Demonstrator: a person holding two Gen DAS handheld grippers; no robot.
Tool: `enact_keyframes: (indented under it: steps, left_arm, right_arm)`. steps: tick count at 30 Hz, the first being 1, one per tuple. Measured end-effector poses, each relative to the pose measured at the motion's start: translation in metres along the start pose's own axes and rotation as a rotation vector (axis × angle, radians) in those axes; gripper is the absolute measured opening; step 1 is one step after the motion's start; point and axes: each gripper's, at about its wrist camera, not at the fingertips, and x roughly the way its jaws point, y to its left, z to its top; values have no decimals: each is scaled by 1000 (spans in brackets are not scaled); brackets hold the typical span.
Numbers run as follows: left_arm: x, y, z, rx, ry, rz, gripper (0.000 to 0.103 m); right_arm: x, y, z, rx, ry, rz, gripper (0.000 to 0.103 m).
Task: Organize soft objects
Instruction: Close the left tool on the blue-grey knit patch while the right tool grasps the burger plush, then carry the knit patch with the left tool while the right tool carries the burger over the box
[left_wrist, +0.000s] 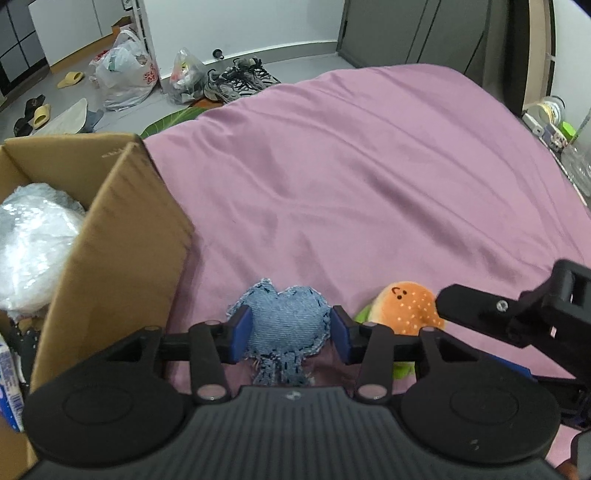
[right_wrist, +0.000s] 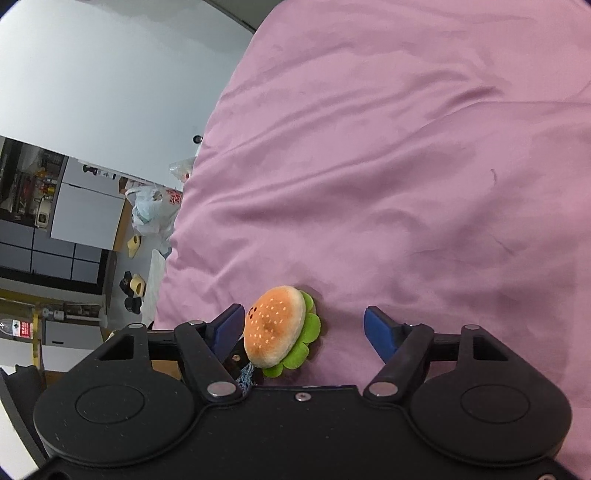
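Pinching from both sides, the left gripper (left_wrist: 291, 328) has its blue pads (left_wrist: 242, 328) pressed against the denim heart (left_wrist: 286, 321), which lies on the pink bedspread (left_wrist: 351, 166) squarely between the fingers. Just beyond its right finger sits the plush burger (left_wrist: 404, 304) — orange bun, green lettuce frill. The right gripper (right_wrist: 308, 330) straddles that burger with fingers spread wide; the toy rests close against the left pad (right_wrist: 229, 328), well apart from the other. Beyond the left gripper's left finger stands an open cardboard box (left_wrist: 122, 236) — crumpled clear plastic (left_wrist: 33, 240) lies inside.
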Motion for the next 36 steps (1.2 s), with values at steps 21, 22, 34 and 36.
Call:
enact_keyframes:
  steps: [21,22,34,36]
  left_arm:
    - [-43,15,1,7,-38,-113,19]
    - [-49,16,0,11,-46,-122,19]
    - [-106,55,0,-10,-106,-198,19]
    - [-116,64,1,-15,-121,-203,19]
  right_arm:
    - [-4,17,-14,-53,-58,-12,10]
    - [-7,20,-16,-63,-66,-13,10]
    - [-45,48,-31,-137,-183,-25,10]
    - [-51,54,-34,-154,-199,-27,10]
